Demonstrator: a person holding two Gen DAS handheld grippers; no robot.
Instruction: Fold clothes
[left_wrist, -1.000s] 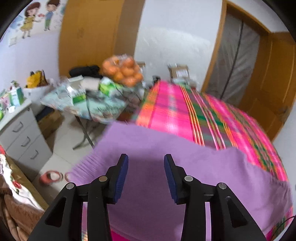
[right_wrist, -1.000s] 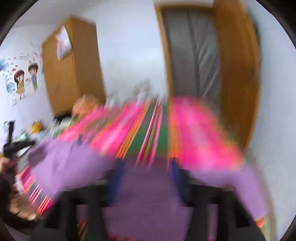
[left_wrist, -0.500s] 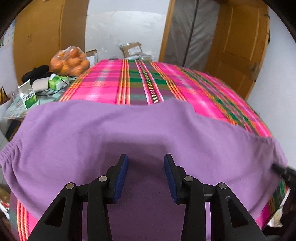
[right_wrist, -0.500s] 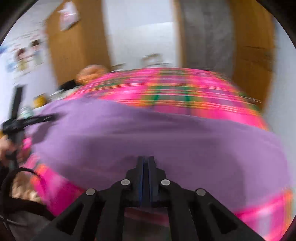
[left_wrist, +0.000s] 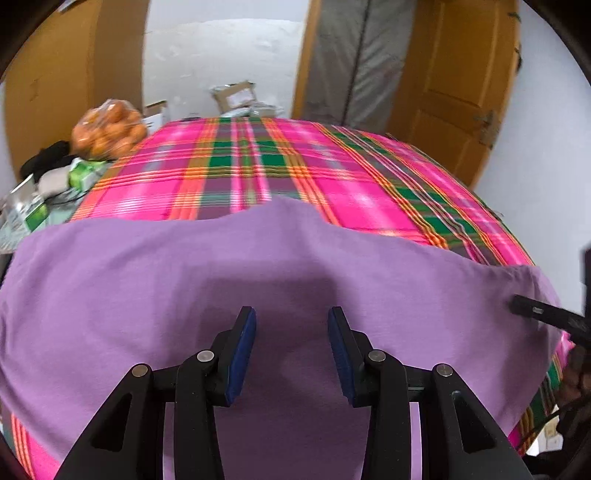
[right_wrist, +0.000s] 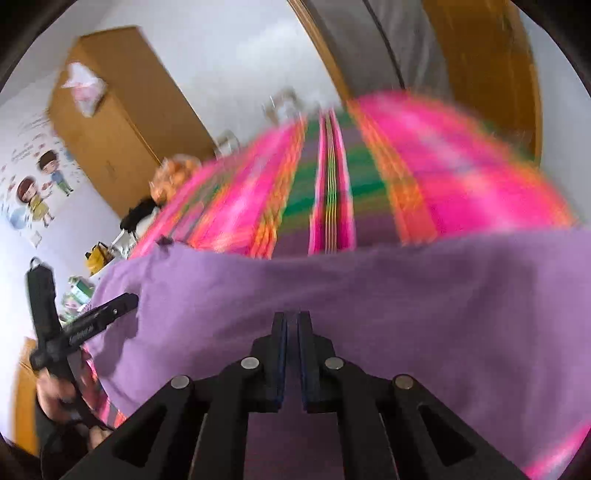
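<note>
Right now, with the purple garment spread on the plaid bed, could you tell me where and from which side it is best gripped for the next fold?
Grip the purple garment at its two near corners, coming in from the near edge of the plaid bed. It lies flat and wide, so its middle offers only flat cloth, while the side edges hang free to pinch. I would use one gripper per corner.

Purple garment (left_wrist: 155, 280) spread across the near end of the plaid bed (left_wrist: 280, 166); left tongs (left_wrist: 291, 325) above it, jaws apart, nothing between; orange bag (left_wrist: 109, 129) beyond the bed's left edge.
</note>
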